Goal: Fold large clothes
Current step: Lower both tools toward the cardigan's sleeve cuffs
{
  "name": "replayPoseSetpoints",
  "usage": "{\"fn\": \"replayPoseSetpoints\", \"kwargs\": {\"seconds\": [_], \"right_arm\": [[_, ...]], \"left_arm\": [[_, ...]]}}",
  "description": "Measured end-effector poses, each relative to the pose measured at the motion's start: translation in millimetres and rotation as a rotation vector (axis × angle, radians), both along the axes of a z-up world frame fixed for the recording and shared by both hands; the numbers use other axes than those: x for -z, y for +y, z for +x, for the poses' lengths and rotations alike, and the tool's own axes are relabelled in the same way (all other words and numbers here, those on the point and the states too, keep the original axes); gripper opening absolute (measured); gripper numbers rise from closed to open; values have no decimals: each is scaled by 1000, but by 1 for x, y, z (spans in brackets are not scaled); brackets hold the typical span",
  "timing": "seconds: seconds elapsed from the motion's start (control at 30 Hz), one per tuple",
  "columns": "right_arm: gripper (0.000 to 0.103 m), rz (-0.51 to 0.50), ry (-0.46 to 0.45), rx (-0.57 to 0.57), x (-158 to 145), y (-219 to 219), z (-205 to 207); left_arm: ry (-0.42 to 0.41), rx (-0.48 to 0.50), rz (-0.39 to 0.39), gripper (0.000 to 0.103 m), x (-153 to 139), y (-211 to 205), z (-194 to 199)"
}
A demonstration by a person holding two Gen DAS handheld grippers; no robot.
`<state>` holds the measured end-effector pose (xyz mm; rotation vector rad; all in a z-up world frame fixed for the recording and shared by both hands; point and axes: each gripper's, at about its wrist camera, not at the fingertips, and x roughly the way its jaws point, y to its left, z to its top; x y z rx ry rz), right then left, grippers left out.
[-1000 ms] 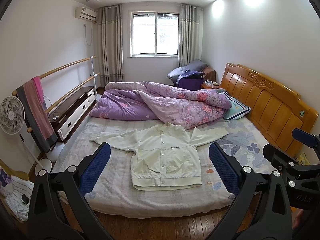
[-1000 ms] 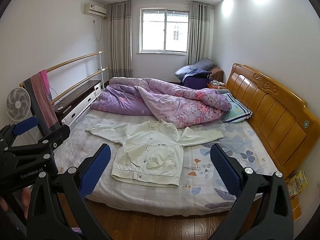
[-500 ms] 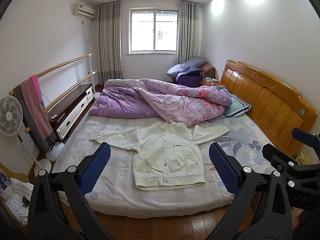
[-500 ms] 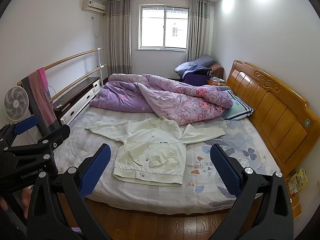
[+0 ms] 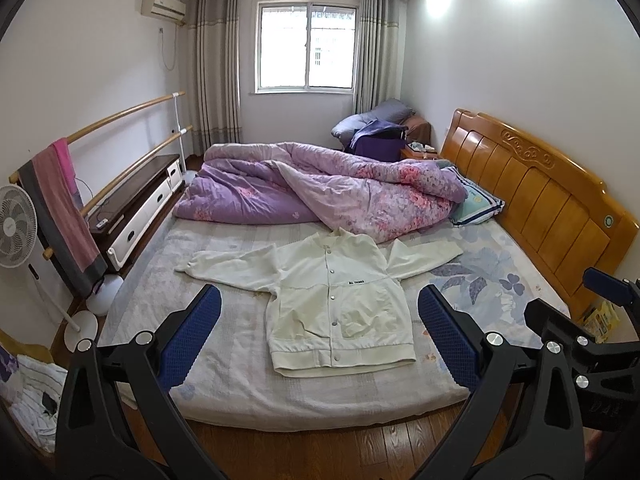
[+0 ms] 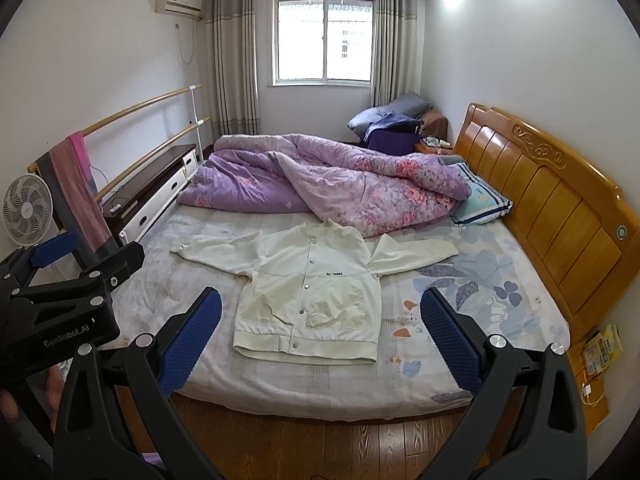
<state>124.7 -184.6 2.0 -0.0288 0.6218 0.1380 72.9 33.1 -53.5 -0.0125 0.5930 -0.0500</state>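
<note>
One white jacket point(image 5: 340, 300) lies flat on the bed point(image 5: 224, 380), buttoned, both sleeves spread, just in front of one purple quilt point(image 5: 320, 188). Two grippers hang before the bed: left gripper point(image 5: 320, 332) and right gripper point(image 6: 320, 332), both wide open, holding nothing. Only the right view shows a yellow packet point(image 6: 602, 346) beside the bed.

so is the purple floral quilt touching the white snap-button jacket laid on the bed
Touching. In the left wrist view the purple floral quilt edge drapes over the white snap-button jacket at its collar and right shoulder; no sheet shows between them.
</note>
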Motion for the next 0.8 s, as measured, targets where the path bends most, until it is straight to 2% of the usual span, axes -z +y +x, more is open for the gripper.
{"fn": "replayPoseSetpoints", "kwargs": {"seconds": [0.17, 0.53, 0.7, 0.8], "right_arm": [[96, -3, 9, -32, 4, -5, 27], [96, -28, -11, -196, 14, -13, 102], [96, -40, 30, -189, 36, -1, 148], [96, -61, 32, -174, 51, 11, 176]], "left_arm": [[17, -31, 12, 98, 6, -5, 29], [46, -155, 35, 98, 15, -19, 102], [90, -179, 52, 98, 38, 3, 144], [106, -171, 48, 98, 59, 31, 184]]}}
